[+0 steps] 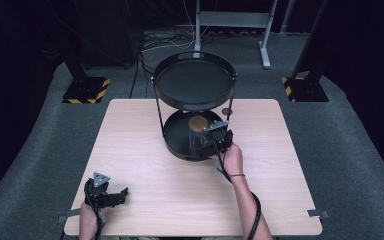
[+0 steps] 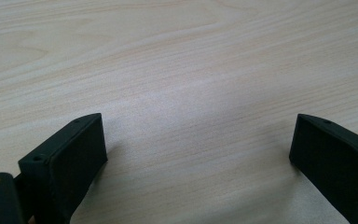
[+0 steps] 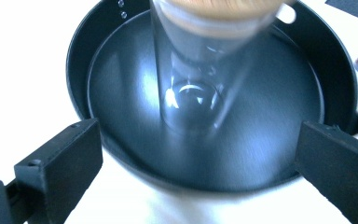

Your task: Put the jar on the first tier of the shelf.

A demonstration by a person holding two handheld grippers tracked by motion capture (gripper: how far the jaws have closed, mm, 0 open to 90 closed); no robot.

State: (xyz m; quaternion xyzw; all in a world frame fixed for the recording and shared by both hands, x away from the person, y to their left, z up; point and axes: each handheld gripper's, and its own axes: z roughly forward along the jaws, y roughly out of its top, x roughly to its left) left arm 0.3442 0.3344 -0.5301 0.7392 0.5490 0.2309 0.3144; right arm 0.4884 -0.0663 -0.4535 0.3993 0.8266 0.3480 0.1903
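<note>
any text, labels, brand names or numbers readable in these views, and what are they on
None: no words, numbers or brand marks can be read.
Glass jar with a cork lid: no label visible.
Two-tier black tray stand: plain, no marking.
Yellow and black hazard stripes on the floor bases: a warning pattern only, no lettering.
Both grippers, left and right, and the table: no print.
</note>
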